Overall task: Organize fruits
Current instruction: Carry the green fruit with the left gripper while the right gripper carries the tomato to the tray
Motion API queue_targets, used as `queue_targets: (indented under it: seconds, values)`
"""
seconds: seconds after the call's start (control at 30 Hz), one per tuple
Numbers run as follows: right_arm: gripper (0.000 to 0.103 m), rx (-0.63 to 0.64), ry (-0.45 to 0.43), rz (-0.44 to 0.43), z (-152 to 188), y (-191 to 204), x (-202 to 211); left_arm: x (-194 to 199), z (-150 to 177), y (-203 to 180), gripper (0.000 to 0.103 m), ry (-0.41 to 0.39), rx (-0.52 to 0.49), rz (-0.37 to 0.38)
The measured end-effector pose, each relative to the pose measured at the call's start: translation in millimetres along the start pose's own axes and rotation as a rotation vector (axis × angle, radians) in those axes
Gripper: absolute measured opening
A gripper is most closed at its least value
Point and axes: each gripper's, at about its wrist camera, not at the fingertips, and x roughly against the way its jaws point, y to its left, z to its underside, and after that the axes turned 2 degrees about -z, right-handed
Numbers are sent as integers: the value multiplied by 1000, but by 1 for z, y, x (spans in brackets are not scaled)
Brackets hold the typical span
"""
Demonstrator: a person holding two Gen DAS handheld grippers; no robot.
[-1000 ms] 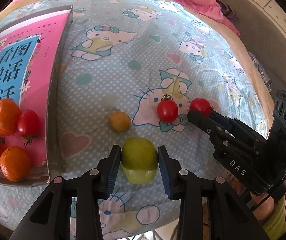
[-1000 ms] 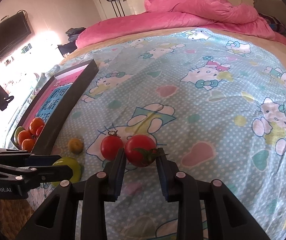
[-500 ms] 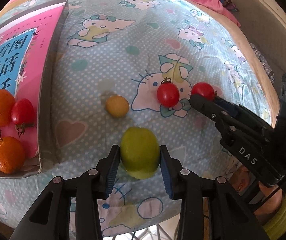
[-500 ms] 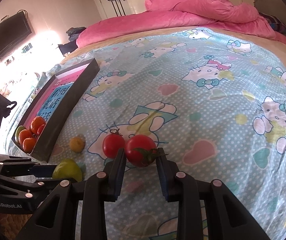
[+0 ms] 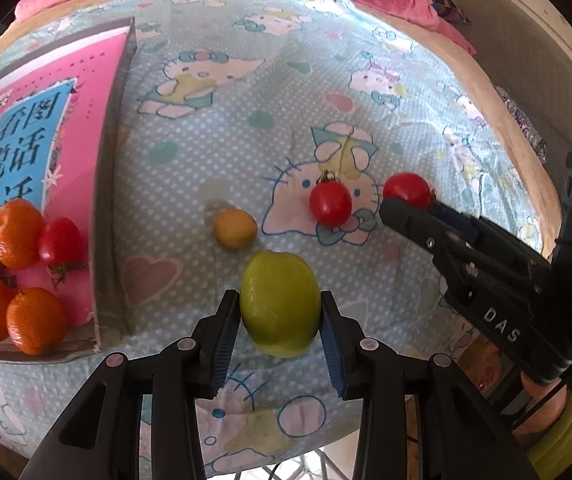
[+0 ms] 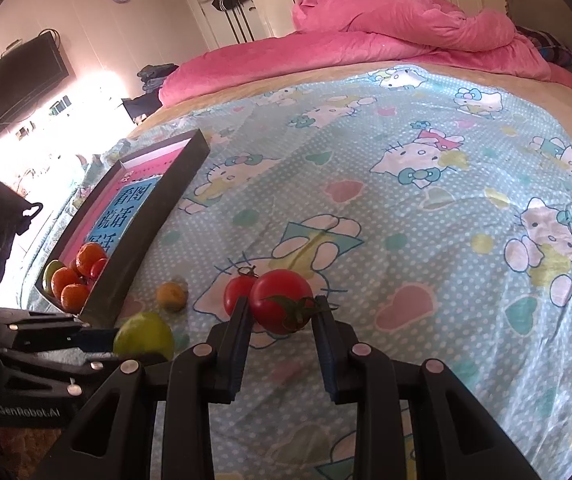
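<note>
My left gripper (image 5: 279, 314) is shut on a green round fruit (image 5: 279, 304), its blue pads pressing on both sides, low over the cartoon-cat bedsheet (image 5: 225, 120). My right gripper (image 6: 281, 314) is shut on a red tomato (image 6: 281, 306) with a green stalk. The left wrist view shows that tomato (image 5: 406, 190) at the tip of the right gripper (image 5: 402, 208). A second tomato (image 5: 330, 204) and a small yellow-orange fruit (image 5: 234, 228) lie loose on the sheet between the grippers. A dark-walled box (image 5: 105, 200) on the left holds several mandarins (image 5: 17, 232) and a tomato (image 5: 61, 240).
The box floor is a pink book cover (image 5: 25, 140) with blue lettering. A pink quilt (image 6: 406, 24) is bunched at the far end of the bed. The bed's near edge (image 5: 286, 452) runs just below the left gripper. A television (image 6: 17, 80) hangs on the left wall.
The loose fruits have slid slightly up in the left wrist view. Both grippers keep their fruits and have hardly moved.
</note>
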Motion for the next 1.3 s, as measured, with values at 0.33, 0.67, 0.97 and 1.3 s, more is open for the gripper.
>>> queue_targets:
  seconds: [0.33,0.67,0.97,1.3]
  values:
    - [31,-2,-32,-33,-3,24,12,27,-3,19,40,-56,26,5]
    - [31,26,-55,-88,-17,62,19,53,-6,42,40,-121,84,23]
    - [31,54,-66,-132,-33,98,19,82,-5,75,40,-192,161,35]
    - [31,89,-74,-145,-45,127,21,107,0,112,40,-250,241,21]
